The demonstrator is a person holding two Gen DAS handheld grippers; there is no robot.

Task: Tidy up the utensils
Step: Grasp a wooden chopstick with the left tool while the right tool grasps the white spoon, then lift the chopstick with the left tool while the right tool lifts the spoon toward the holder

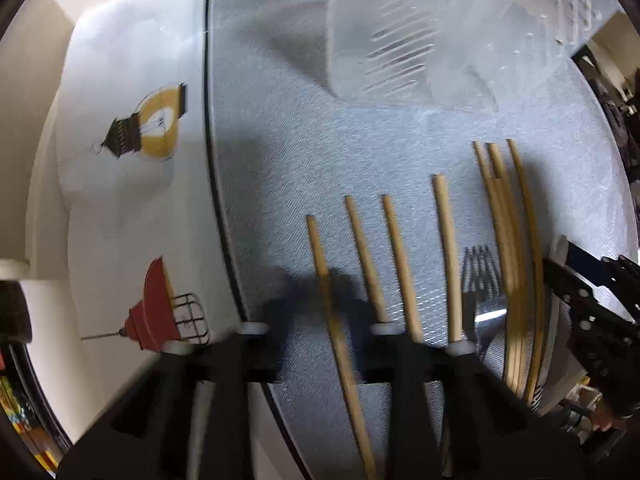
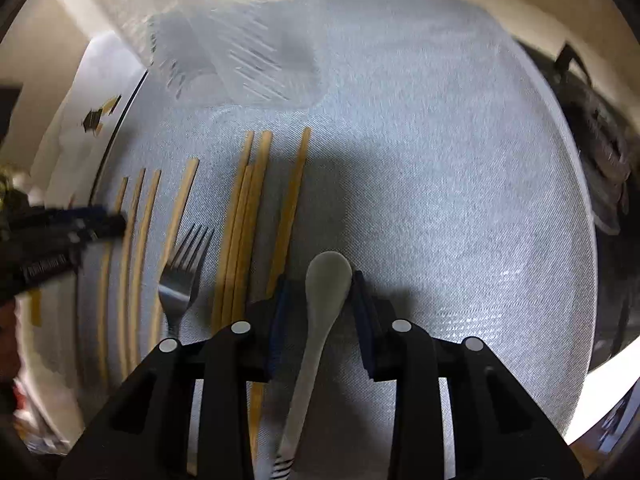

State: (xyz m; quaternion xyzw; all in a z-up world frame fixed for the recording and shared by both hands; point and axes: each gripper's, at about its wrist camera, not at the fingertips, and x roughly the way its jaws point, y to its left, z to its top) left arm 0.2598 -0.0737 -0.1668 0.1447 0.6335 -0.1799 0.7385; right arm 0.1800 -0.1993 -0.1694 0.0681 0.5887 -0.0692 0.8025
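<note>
On the grey woven placemat [image 1: 280,168], the landmark here, the utensils lie in a rough row, and the clear slotted plastic organizer tray [image 1: 400,52] stands at the far edge of this mat.

At the left part of the mat, the left gripper [image 1: 324,300] is low over one light wooden chopstick [image 1: 336,320]. Its jaws are apart with the stick between them, but blur hides whether the pads touch it. Three other loose wooden chopsticks [image 1: 400,272] lie just to the right of it. Next comes the silver metal fork [image 2: 186,272], then the bundle of longer bamboo chopsticks [image 2: 240,240].

Right of the bundle, the right gripper [image 2: 318,300] has its jaws around the bowl of the pale grey ceramic soup spoon [image 2: 326,280]. The blue pads seem to touch both sides, so the spoon is probably held.

The step in hand appears to be picking: each gripper takes one utensil. The next move likely calls for a firm closing on the chopstick, then a level lift toward the tray, with care that the smooth spoon does not slip
</note>
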